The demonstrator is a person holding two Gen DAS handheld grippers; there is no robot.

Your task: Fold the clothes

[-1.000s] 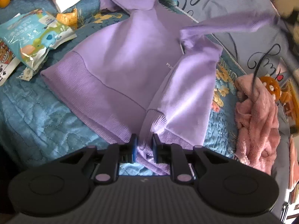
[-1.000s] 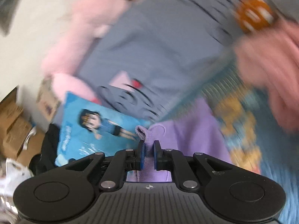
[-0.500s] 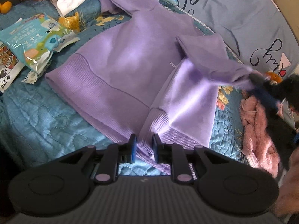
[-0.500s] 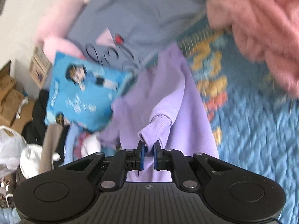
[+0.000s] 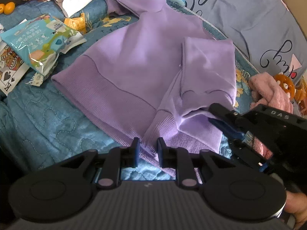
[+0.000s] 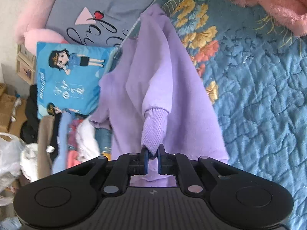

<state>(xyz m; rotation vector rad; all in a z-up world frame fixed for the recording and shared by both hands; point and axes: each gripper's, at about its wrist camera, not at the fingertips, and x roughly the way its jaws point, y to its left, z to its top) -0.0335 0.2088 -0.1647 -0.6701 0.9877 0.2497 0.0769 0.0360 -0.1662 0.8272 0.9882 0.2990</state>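
Observation:
A purple sweater (image 5: 134, 61) lies flat on a blue quilt (image 5: 38, 115), collar at the far end. My left gripper (image 5: 147, 147) is shut on its ribbed hem at the near edge. The right sleeve (image 5: 209, 67) is folded over the body's right side. At the right of the left wrist view, my right gripper (image 5: 212, 114) holds the sleeve's end low over the hem. In the right wrist view, the right gripper (image 6: 153, 153) is shut on the ribbed cuff (image 6: 153, 128), with the sleeve running away from it over the sweater (image 6: 191, 95).
A snack bag (image 5: 42, 44) and a playing card (image 5: 9, 71) lie left of the sweater. A pink fuzzy garment (image 5: 272, 94) is heaped at the right, a grey pillow (image 5: 249, 19) behind. A blue cartoon cushion (image 6: 71, 76) and piled clothes (image 6: 82, 140) sit past the collar.
My right gripper has come down and toward the hem with the cuff, laying the raised sleeve over the sweater's right side. The left gripper has stayed on the hem.

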